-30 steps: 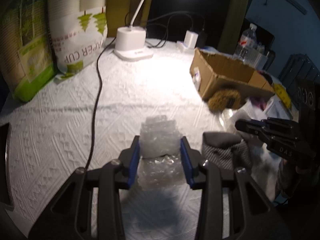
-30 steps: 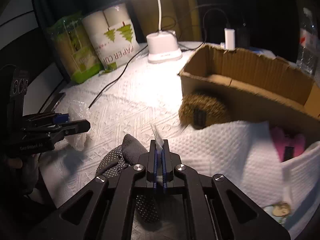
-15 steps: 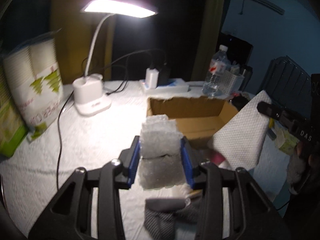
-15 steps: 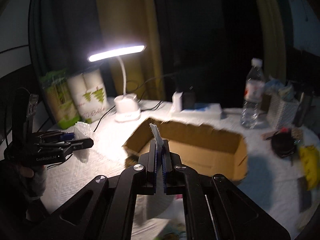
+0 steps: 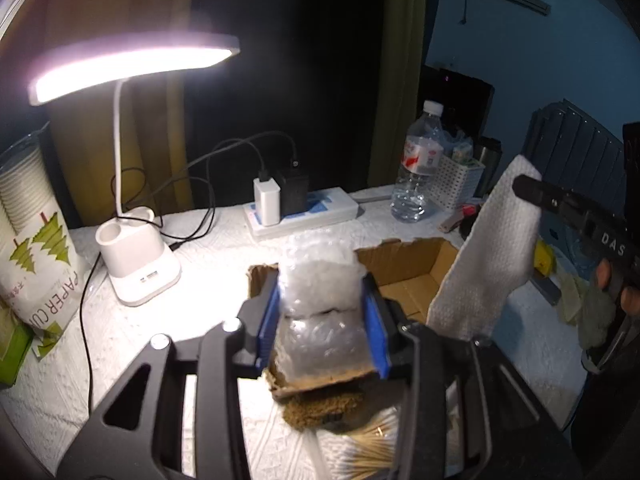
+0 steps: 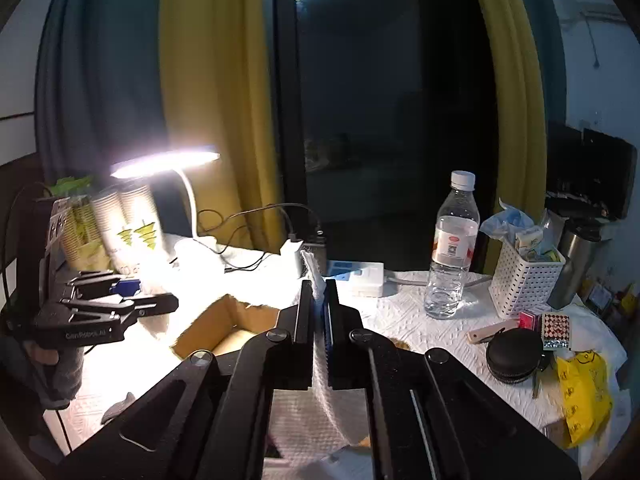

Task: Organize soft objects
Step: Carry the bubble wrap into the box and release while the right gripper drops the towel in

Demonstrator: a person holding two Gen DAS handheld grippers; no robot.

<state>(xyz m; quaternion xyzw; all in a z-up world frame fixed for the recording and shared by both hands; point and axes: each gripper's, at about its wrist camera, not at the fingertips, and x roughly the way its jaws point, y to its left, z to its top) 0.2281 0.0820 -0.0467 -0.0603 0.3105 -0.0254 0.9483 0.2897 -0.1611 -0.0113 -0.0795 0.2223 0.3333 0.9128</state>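
Observation:
My left gripper (image 5: 323,316) is shut on a clear bubble wrap wad (image 5: 320,288) and holds it above the near corner of the open cardboard box (image 5: 404,276). My right gripper (image 6: 319,300) is shut on a white paper towel (image 6: 320,392), which hangs below it; in the left wrist view the towel (image 5: 488,256) dangles over the box's right side. The left gripper (image 6: 120,304) shows at the left of the right wrist view, with the box (image 6: 224,328) below it. A brown fuzzy object (image 5: 324,408) lies by the box's near wall.
A lit desk lamp (image 5: 136,268) stands at the back left beside a paper cup pack (image 5: 36,252). A power strip (image 5: 300,212), water bottle (image 6: 452,248), white basket (image 6: 524,280), black round case (image 6: 512,352) and yellow bag (image 6: 584,396) sit around the table.
Both grippers have risen and moved over the box, the left with the bubble wrap, the right with the paper towel lifted off the table. The grey gloves have dropped out of view.

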